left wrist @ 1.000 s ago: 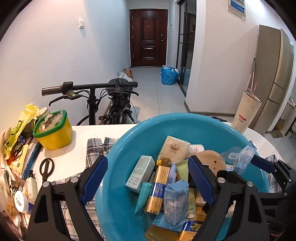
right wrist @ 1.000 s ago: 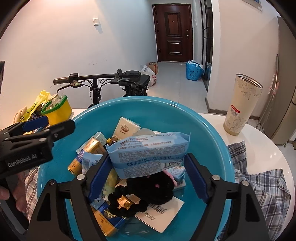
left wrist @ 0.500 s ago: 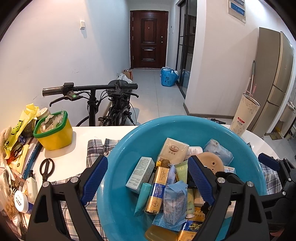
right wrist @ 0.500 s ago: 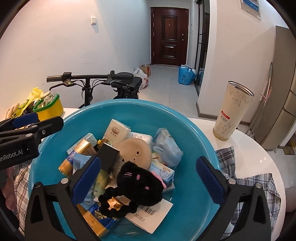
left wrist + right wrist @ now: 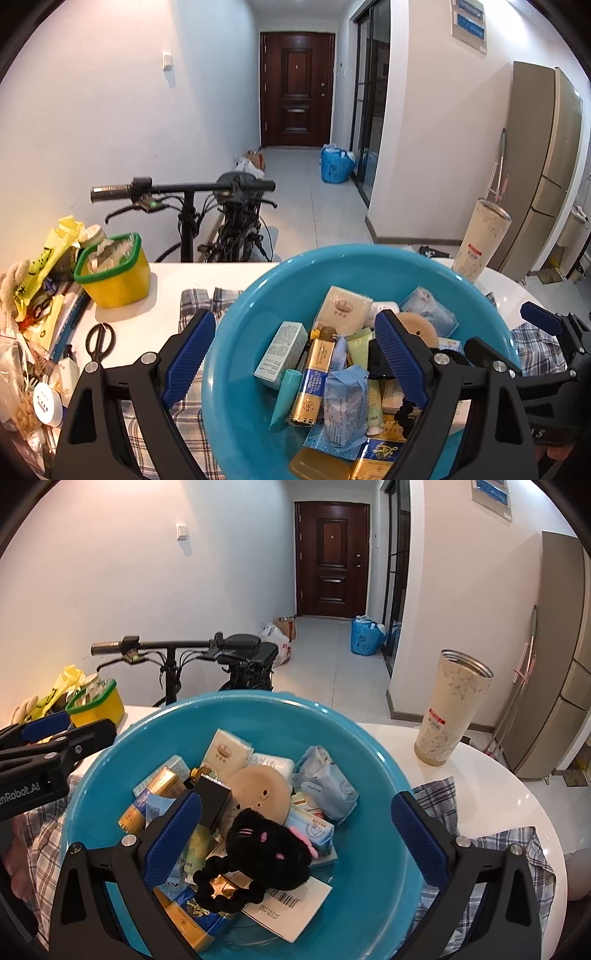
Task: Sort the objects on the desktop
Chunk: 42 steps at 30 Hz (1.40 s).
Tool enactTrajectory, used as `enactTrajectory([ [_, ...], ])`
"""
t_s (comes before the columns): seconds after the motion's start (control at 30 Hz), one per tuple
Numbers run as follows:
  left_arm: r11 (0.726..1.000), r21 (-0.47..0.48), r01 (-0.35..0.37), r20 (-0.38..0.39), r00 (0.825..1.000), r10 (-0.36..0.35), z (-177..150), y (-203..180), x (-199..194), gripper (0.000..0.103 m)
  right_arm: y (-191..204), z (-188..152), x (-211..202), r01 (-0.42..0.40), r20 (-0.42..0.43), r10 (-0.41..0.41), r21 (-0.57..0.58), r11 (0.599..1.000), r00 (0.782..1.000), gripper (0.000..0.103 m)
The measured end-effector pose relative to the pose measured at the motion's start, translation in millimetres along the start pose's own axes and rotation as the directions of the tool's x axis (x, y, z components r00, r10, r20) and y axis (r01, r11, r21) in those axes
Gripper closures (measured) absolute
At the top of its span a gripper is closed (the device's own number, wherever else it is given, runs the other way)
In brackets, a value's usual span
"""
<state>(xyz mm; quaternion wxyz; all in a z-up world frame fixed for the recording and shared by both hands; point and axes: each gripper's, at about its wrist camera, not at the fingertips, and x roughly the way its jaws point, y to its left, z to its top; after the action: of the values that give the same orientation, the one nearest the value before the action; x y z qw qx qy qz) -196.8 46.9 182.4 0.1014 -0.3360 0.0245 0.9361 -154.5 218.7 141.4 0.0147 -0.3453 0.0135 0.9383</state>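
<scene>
A blue basin [image 5: 255, 295] [image 5: 369, 849] sits on a plaid cloth and holds several small items: gold boxes, a white box [image 5: 280, 349], a beige packet [image 5: 227, 751], a pale blue tissue pack [image 5: 327, 781], a tan round toy [image 5: 260, 792] and a black plush cat [image 5: 267, 849]. My left gripper [image 5: 295, 354] is open and empty over the basin's left part. My right gripper [image 5: 295, 834] is open and empty, wide above the basin's items; it also shows at the right in the left wrist view [image 5: 543, 325].
A yellow tub with a green rim [image 5: 114, 273] and black scissors [image 5: 98, 338] lie on the white table at the left, beside a pile of packets. A tall beige tumbler [image 5: 450, 709] stands at the back right. A bicycle [image 5: 221, 218] stands behind the table.
My right gripper let go of the pale blue tissue pack, which now lies in the basin, and its jaws have opened wide. The left gripper has barely moved.
</scene>
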Motion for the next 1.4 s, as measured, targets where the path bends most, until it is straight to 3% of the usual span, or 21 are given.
enactTrajectory([
  [0.37, 0.999, -0.011, 0.036, 0.161, 0.986, -0.033, 6, -4, -51, 0.013, -5, 12, -55, -0.015, 0.144, 0.01, 0.031, 0.999, 0.989, 0.001],
  [0.47, 0.999, 0.004, 0.043, 0.224, 0.974, -0.043, 7, -5, -70, 0.013, -3, 14, -72, -0.021, 0.188, 0.015, 0.031, 0.999, 0.982, 0.001],
  [0.6, 0.999, 0.037, 0.0, 0.304, 0.953, -0.011, 6, -12, -95, 0.012, 3, 16, -93, -0.013, 0.242, 0.008, 0.02, 1.0, 0.97, 0.001],
  [0.7, 1.0, 0.031, 0.004, 0.349, 0.937, -0.015, 6, -12, -113, 0.0, 6, 17, -106, -0.009, 0.273, 0.006, 0.007, 1.0, 0.962, 0.001],
  [0.83, 1.0, 0.016, 0.027, 0.416, 0.909, -0.031, 5, -8, -136, 0.0, 9, 16, -123, -0.01, 0.31, 0.01, 0.0, 1.0, 0.951, 0.001],
  [1.1, 1.0, 0.026, -0.009, 0.469, 0.883, -0.004, 1, -11, -174, 0.0, 14, 13, -152, -0.013, 0.378, 0.015, -0.009, 1.0, 0.926, 0.0],
  [1.2, 0.998, 0.055, 0.001, 0.481, 0.876, -0.028, -3, -14, -190, 0.0, 20, 12, -161, -0.014, 0.401, 0.023, -0.024, 1.0, 0.916, 0.0],
  [1.3, 0.999, 0.034, 0.004, 0.524, 0.851, -0.021, -7, -13, -206, 0.0, 24, 10, -171, -0.014, 0.423, 0.026, -0.033, 0.999, 0.906, 0.0],
  [1.4, 0.999, 0.035, 0.017, 0.541, 0.84, -0.033, -10, -12, -218, 0.0, 27, 8, -182, -0.01, 0.449, 0.027, -0.042, 0.999, 0.893, 0.0],
])
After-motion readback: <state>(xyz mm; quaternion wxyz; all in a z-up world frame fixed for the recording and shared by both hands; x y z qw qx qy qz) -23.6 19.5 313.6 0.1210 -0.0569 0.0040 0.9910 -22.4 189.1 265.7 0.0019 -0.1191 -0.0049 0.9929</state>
